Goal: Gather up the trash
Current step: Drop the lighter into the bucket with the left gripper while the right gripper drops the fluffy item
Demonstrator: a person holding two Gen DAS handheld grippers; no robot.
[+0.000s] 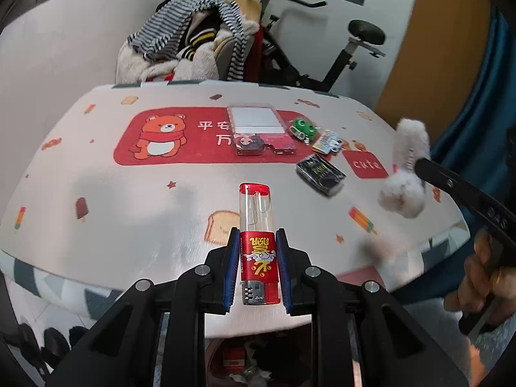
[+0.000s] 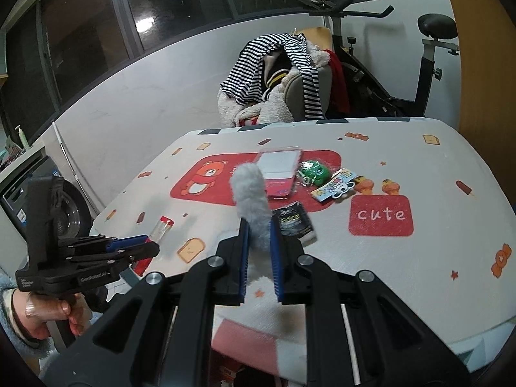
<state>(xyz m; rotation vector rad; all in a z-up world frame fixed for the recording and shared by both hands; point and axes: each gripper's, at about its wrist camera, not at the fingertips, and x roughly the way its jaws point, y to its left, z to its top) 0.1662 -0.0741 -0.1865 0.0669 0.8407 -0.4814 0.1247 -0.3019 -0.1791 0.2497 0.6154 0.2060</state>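
Observation:
My left gripper (image 1: 256, 242) is shut on a red and clear lighter (image 1: 256, 225), held above the near table edge; it also shows in the right wrist view (image 2: 163, 227). My right gripper (image 2: 259, 225) is shut on a white fluffy bone-shaped toy (image 2: 251, 196), held above the table; the toy also shows at the right of the left wrist view (image 1: 404, 174). A black wrapper (image 1: 321, 172) (image 2: 295, 222), a green frog trinket (image 1: 301, 127) (image 2: 312, 171), a colourful packet (image 1: 326, 141) (image 2: 335, 188) and a clear plastic pack (image 1: 258, 129) (image 2: 279, 171) lie on the table.
The table (image 2: 419, 274) has a white cloth with a red bear mat. A chair piled with clothes (image 2: 277, 80) and an exercise bike (image 2: 403, 64) stand behind it. A bin with trash (image 1: 245, 361) shows below the near edge.

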